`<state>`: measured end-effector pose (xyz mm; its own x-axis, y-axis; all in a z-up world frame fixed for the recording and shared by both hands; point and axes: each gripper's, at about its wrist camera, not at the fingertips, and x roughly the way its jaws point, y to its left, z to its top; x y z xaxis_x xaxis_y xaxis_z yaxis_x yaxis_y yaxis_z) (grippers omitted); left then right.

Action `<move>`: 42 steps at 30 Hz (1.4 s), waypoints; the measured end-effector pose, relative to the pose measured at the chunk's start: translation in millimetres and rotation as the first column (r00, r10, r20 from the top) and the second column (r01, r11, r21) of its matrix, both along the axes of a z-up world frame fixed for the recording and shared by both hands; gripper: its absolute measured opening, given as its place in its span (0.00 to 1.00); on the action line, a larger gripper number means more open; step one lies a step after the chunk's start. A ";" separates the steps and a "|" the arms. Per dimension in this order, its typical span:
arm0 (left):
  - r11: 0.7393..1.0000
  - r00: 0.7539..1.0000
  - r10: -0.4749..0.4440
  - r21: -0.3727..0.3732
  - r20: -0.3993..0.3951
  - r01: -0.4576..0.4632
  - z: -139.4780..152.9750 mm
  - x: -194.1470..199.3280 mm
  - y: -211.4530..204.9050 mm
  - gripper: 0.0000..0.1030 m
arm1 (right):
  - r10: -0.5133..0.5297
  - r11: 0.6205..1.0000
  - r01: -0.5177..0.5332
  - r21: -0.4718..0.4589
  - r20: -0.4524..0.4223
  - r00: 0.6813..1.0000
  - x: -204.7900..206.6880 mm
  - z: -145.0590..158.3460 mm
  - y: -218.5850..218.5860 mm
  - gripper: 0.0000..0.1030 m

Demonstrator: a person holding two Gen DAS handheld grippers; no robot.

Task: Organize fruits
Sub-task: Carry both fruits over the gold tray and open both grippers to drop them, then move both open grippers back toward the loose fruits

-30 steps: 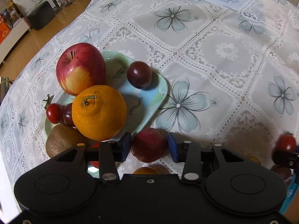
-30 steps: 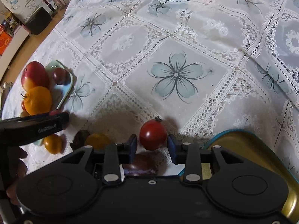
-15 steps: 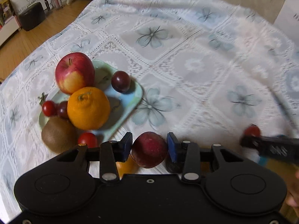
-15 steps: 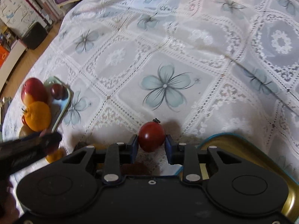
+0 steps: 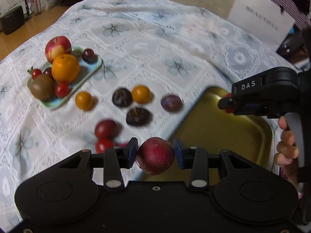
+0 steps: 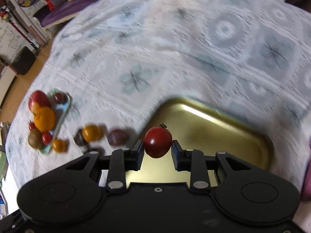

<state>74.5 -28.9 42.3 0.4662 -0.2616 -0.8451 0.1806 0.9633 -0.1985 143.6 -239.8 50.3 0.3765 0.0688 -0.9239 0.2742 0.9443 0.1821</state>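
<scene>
My left gripper (image 5: 155,153) is shut on a dark red plum (image 5: 155,156), held in the air above the near left edge of a gold tray (image 5: 223,128). My right gripper (image 6: 157,148) is shut on a red cherry tomato (image 6: 157,142) over the same gold tray (image 6: 223,128); in the left wrist view the right gripper (image 5: 226,103) hangs above the tray's far right corner. Loose fruit lies on the cloth left of the tray: yellow tomatoes (image 5: 141,94), dark plums (image 5: 138,116) and red tomatoes (image 5: 106,129).
A pale green plate (image 5: 91,71) at the left carries an apple (image 5: 58,47), an orange (image 5: 65,68), a kiwi (image 5: 41,87) and small tomatoes. A hand (image 5: 285,145) grips the right tool's handle. A white bag (image 5: 260,17) stands beyond the table. Wooden floor lies at far left.
Both grippers rose from the cloth with their fruit and swung right over the gold tray. The right gripper's jaws tightened onto the tomato. The views are blurred by the motion.
</scene>
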 end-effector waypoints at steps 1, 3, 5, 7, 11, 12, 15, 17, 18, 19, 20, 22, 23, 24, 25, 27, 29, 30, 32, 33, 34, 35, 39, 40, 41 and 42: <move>1.000 1.000 -0.008 0.007 0.005 0.008 -0.5 -7.0 -2.6 0.47 | -0.017 1.000 0.017 0.001 -0.015 1.000 -9.8 -0.6 -3.4 0.29; 1.000 1.000 -0.017 0.011 0.002 0.017 -3.5 -18.9 -5.1 0.47 | -0.056 0.998 0.057 0.016 -0.046 0.997 -28.1 -4.6 -10.1 0.29; 1.000 1.000 -0.023 0.011 -0.011 0.023 -8.6 -29.1 -7.4 0.47 | -0.084 0.996 0.087 0.037 -0.082 0.993 -44.9 -9.6 -15.4 0.29; 1.000 0.999 -0.024 0.019 -0.026 0.025 -14.7 -36.4 -9.7 0.47 | -0.093 0.994 0.098 0.039 -0.113 0.989 -59.1 -15.4 -16.9 0.29; 0.997 0.999 -0.034 0.064 -0.038 0.036 -23.4 -50.9 -17.4 0.47 | -0.078 0.997 0.076 -0.024 -0.147 0.986 -77.0 -23.8 -10.3 0.30; 0.997 0.998 -0.038 0.070 -0.041 0.041 -24.6 -53.8 -19.0 0.47 | -0.071 0.997 0.067 -0.034 -0.150 0.986 -81.0 -24.3 -8.6 0.30; 0.997 0.999 -0.040 0.067 -0.031 0.042 -23.4 -62.0 -19.9 0.46 | -0.038 0.999 0.033 -0.034 -0.151 0.988 -89.2 -23.2 -3.1 0.31; 0.997 0.999 -0.039 0.070 -0.028 0.041 -21.2 -66.0 -20.0 0.47 | -0.019 1.000 0.015 -0.027 -0.142 0.990 -94.0 -19.4 -0.6 0.31; 0.997 0.999 -0.038 0.073 -0.026 0.040 -20.1 -67.5 -19.8 0.47 | -0.012 1.000 0.008 -0.029 -0.132 0.991 -96.6 -16.4 1.5 0.31; 0.996 0.999 -0.037 0.078 -0.022 0.038 -18.8 -69.3 -19.8 0.47 | -0.003 0.999 0.000 -0.032 -0.122 0.993 -97.5 -12.4 3.0 0.31; 0.996 0.999 -0.035 0.082 -0.017 0.037 -17.4 -71.0 -19.6 0.47 | 0.006 0.999 -0.010 -0.033 -0.112 0.994 -98.7 -9.1 4.8 0.31; 0.996 1.000 -0.026 0.088 -0.009 0.026 -14.7 -73.5 -17.9 0.47 | 0.026 0.999 -0.029 -0.029 -0.098 0.995 -99.9 -2.7 7.1 0.31; 0.996 1.000 -0.019 0.092 -0.004 0.019 -13.2 -73.9 -16.4 0.47 | 0.032 0.999 -0.034 -0.024 -0.092 0.995 -100.0 -0.5 6.7 0.32; 0.995 1.000 -0.010 0.096 0.000 0.010 -11.8 -74.0 -14.8 0.47 | 0.034 0.999 -0.036 -0.021 -0.089 0.995 -101.2 1.2 6.9 0.32; 0.995 1.000 -0.001 0.102 0.005 0.000 -10.5 -73.5 -12.8 0.48 | 0.034 0.999 -0.036 -0.019 -0.088 0.996 -101.8 2.7 6.9 0.32; 0.992 1.000 0.023 0.125 0.013 -0.024 -8.4 -71.2 -8.3 0.49 | 0.030 0.999 -0.031 -0.016 -0.091 0.995 -101.1 2.3 5.3 0.32; 0.986 0.998 0.049 0.156 0.027 -0.053 -7.3 -67.8 -3.3 0.51 | 0.024 1.000 -0.025 -0.013 -0.096 0.995 -101.2 1.9 4.0 0.32; 0.983 0.997 0.064 0.173 0.035 -0.069 -6.9 -65.9 -0.6 0.51 | 0.021 1.000 -0.022 -0.013 -0.097 0.995 -101.2 1.5 3.2 0.32; 0.976 0.995 0.087 0.199 0.041 -0.094 -6.1 -61.4 5.6 0.51 | 0.016 1.000 -0.017 -0.015 -0.100 0.995 -101.5 0.2 2.8 0.32; 0.974 0.995 0.095 0.202 0.040 -0.101 -5.6 -59.3 9.2 0.51 | 0.015 1.000 -0.017 -0.017 -0.102 0.995 -101.0 -0.6 2.8 0.33; 0.975 0.994 0.101 0.197 0.039 -0.107 -5.1 -56.9 12.9 0.51 | 0.015 1.000 -0.017 -0.020 -0.105 0.994 -101.0 -1.5 3.4 0.33; 0.976 0.994 0.106 0.187 0.038 -0.111 -4.6 -55.0 17.2 0.51 | 0.018 1.000 -0.020 -0.022 -0.108 0.994 -100.5 -2.8 3.4 0.33; 0.978 0.991 0.134 0.158 0.031 -0.137 -0.8 -43.1 32.2 0.51 | 0.021 0.999 -0.024 -0.026 -0.125 0.992 -96.3 -8.6 5.9 0.33; 0.977 0.989 0.142 0.156 0.036 -0.146 0.2 -39.7 34.9 0.51 | 0.023 0.999 -0.026 -0.023 -0.128 0.992 -95.1 -9.5 6.2 0.33; 0.976 0.988 0.151 0.155 0.040 -0.155 1.2 -35.7 38.0 0.51 | 0.028 0.999 -0.031 -0.021 -0.129 0.991 -93.5 -9.8 7.3 0.33; 0.975 0.987 0.157 0.154 0.039 -0.161 1.8 -31.8 40.4 0.51 | 0.033 0.999 -0.036 -0.021 -0.130 0.991 -91.9 -9.8 8.8 0.33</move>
<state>42.8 11.5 44.0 0.5136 -0.0482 -0.8567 0.0255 0.9988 -0.0409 51.6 -231.0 40.6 0.2509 0.0577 -0.9663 0.2618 0.9570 0.1251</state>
